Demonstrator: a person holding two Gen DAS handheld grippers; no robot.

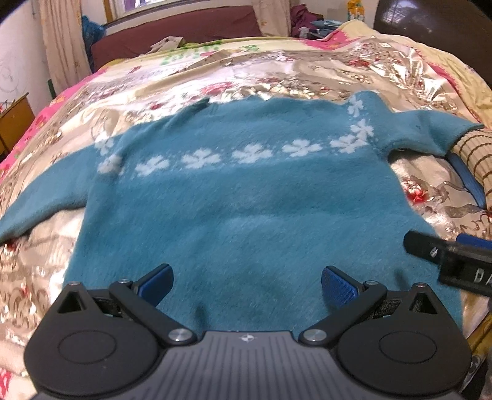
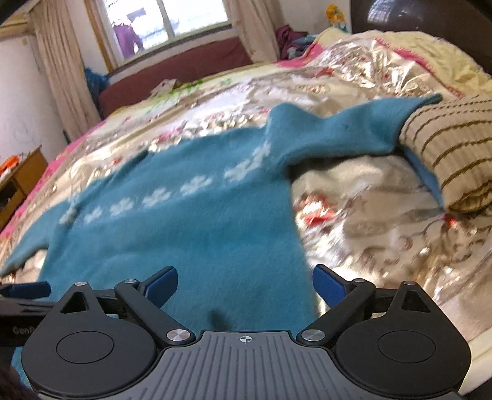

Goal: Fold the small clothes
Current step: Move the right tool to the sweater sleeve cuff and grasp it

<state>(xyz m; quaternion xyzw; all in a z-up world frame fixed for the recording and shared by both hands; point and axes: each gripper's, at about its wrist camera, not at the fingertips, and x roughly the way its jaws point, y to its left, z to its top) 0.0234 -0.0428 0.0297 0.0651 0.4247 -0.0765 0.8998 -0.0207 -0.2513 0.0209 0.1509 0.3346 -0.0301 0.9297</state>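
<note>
A bed (image 1: 129,92) covered by a shiny floral quilt (image 1: 276,77) fills most of both views. Spread flat on it lies a teal sweater (image 1: 246,190), sleeves out to either side, a row of white flowers (image 1: 200,158) running across its chest. Its right-hand sleeve end touches a beige striped garment (image 2: 455,147) that sits folded at the quilt's right side. Behind the bed stands a maroon headboard (image 2: 184,67) under a window (image 2: 166,21). The left tool (image 1: 246,283) hovers over the sweater's lower hem, jaws spread wide, gripping nothing. The right tool (image 2: 245,284) sits over the hem's right corner, jaws likewise wide apart and empty.
</note>
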